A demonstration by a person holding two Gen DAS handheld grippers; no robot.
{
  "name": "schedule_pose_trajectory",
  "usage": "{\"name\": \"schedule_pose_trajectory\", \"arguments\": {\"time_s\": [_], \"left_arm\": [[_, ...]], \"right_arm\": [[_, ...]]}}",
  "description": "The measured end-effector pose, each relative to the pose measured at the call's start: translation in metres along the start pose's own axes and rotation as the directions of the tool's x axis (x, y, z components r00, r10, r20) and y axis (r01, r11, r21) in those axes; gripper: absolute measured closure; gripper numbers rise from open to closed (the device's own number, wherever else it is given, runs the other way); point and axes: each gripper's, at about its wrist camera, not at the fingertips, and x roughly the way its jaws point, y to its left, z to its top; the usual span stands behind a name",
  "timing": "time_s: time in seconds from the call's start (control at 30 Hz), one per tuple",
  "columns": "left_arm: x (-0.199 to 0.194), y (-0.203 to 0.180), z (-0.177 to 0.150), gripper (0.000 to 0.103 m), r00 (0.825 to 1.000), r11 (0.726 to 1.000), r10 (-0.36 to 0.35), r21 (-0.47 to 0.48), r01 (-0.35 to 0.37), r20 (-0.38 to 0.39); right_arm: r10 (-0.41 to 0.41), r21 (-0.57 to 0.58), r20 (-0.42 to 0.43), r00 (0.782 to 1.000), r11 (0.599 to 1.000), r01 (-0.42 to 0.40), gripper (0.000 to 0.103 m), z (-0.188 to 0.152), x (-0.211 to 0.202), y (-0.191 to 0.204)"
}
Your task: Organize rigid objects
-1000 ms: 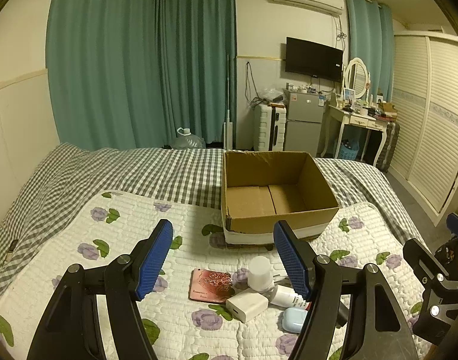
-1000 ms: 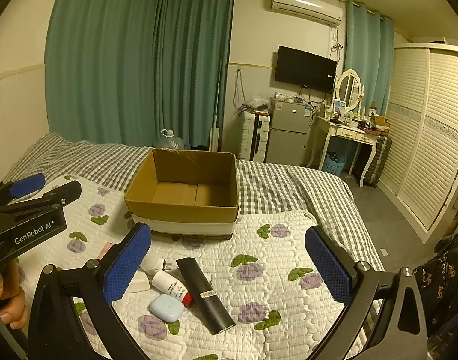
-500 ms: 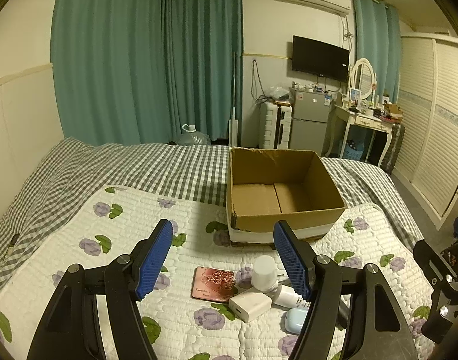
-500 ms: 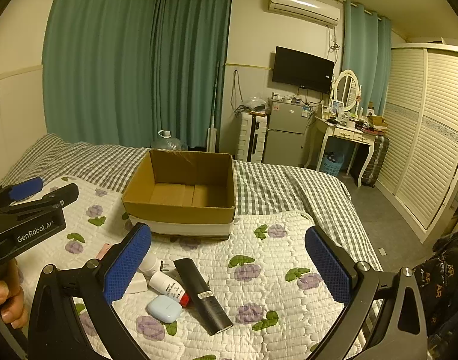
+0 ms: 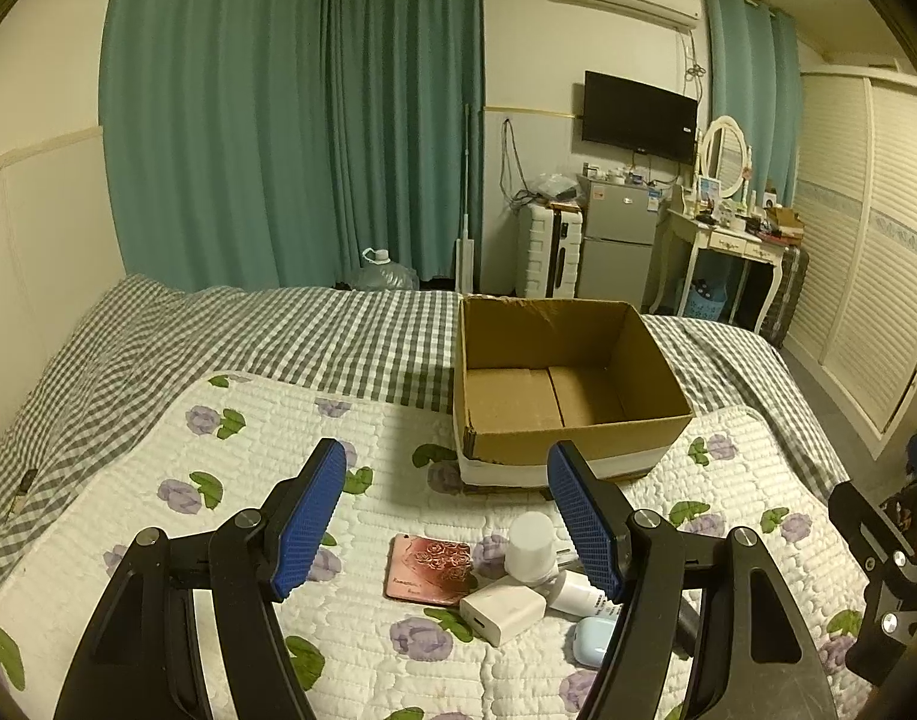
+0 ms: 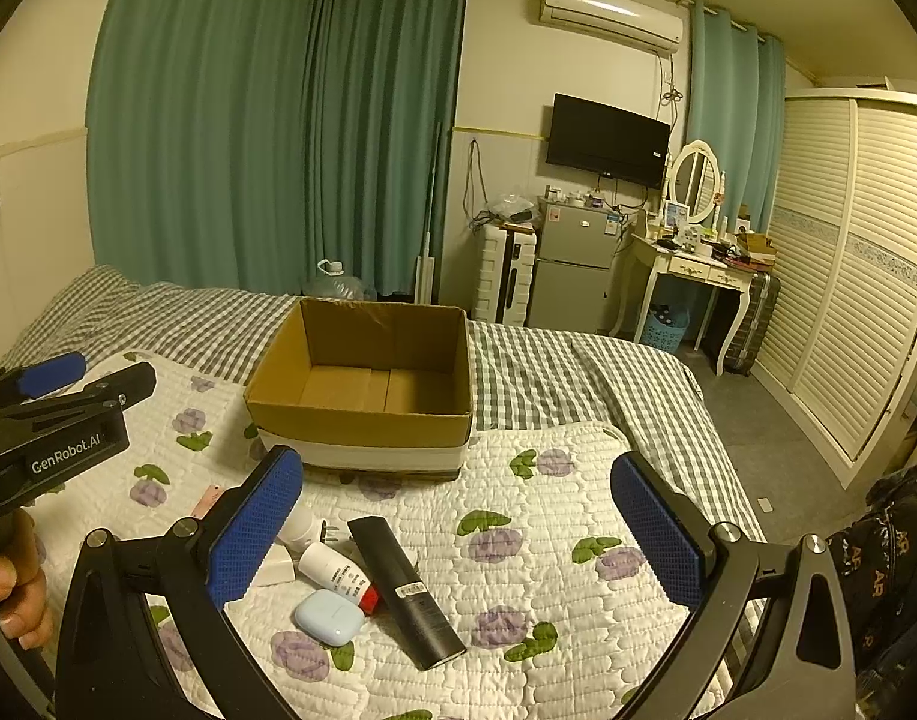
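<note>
Both tongs, left (image 5: 446, 516) and right (image 6: 458, 528), gaped wide, empty, above the quilted floral bed (image 6: 518, 540). Open brown corrugated cardboard box (image 5: 554, 384) sat beyond the tips; glossy black rectangular remote (image 6: 404, 588) lay between the right pads.

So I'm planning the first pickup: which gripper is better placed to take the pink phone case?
Probably the left. The pink phone case lies between the open left gripper fingers; in the right view it sits left of the right gripper, mostly hidden.

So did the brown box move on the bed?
No. The cardboard box sits at the same spot, its front on the flowered quilt's far edge. Only the camera view shifted slightly.
</note>
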Motion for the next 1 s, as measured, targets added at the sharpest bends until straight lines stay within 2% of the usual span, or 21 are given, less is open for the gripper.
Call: {"name": "schedule_pose_trajectory", "arguments": {"time_s": [0.57,0.67,0.77,1.0], "left_arm": [[0.000,-0.002,0.000,0.030,1.000,1.000,0.006,0.029,-0.007,0.016],[0.006,0.004,-0.001,0.030,1.000,1.000,0.002,0.018,-0.002,0.001],[0.013,0.013,-0.003,0.030,0.999,0.999,-0.038,-0.013,0.038,-0.008],[0.042,0.023,-0.010,0.030,0.998,1.000,-0.014,-0.001,0.014,-0.060]], "right_arm": [[0.006,-0.027,0.012,1.000,1.000,-0.006,0.000,-0.003,0.002,0.006],[0.009,-0.036,0.007,1.000,0.999,-0.008,0.000,-0.005,0.005,0.007],[0.008,-0.042,0.001,1.000,0.999,-0.008,0.000,-0.008,0.010,0.006],[0.005,-0.047,-0.044,0.999,0.999,-0.007,0.000,-0.020,0.032,-0.001]]}}
